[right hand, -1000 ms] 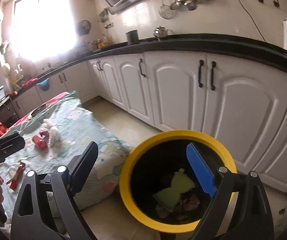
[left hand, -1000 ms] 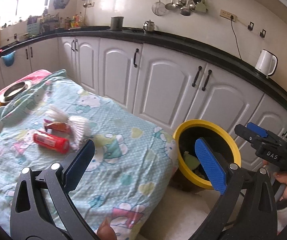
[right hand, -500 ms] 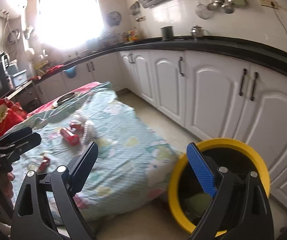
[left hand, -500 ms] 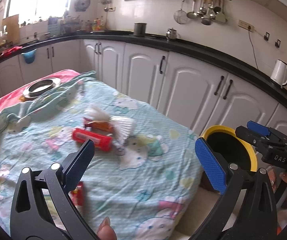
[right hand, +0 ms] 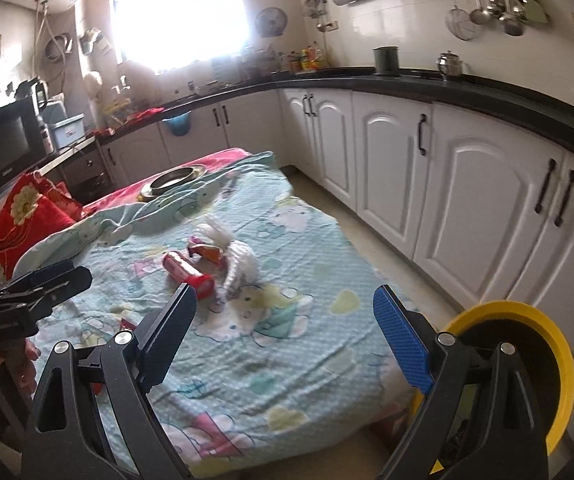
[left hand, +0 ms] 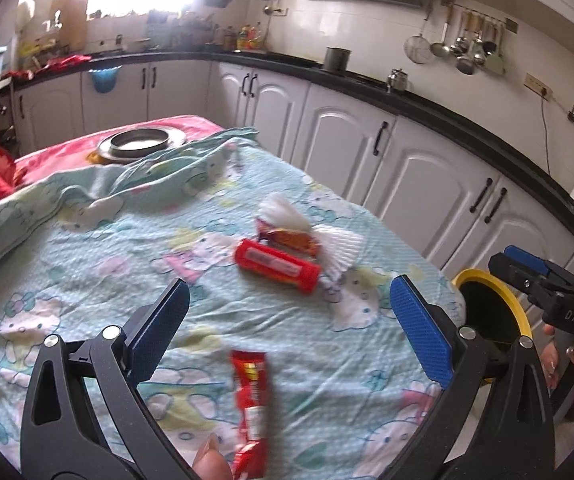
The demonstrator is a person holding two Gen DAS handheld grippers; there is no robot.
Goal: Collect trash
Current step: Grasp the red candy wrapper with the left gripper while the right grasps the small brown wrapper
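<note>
On the table's light blue cartoon cloth (left hand: 87, 248) lie a red cylindrical packet (left hand: 277, 266), an orange snack wrapper (left hand: 287, 236), white crumpled paper (left hand: 335, 244) and, nearer, a red candy wrapper (left hand: 251, 396). My left gripper (left hand: 287, 336) is open and empty, above the cloth just over the candy wrapper. My right gripper (right hand: 285, 338) is open and empty, above the table's near right part, short of the red packet (right hand: 187, 274) and the white paper (right hand: 239, 256). The yellow-rimmed bin (right hand: 527, 360) stands on the floor at the table's right corner and also shows in the left wrist view (left hand: 491, 308).
A metal dish (left hand: 143, 142) sits at the table's far end on a pink cloth. A red flowered cushion (right hand: 27, 216) lies at the far left. White cabinets (right hand: 467, 200) under a black counter run along the right, with a strip of floor between.
Both grippers have swung left from the bin toward the table. The trash pile now sits nearer the centre of both views, and the red candy wrapper has come into the left view.
</note>
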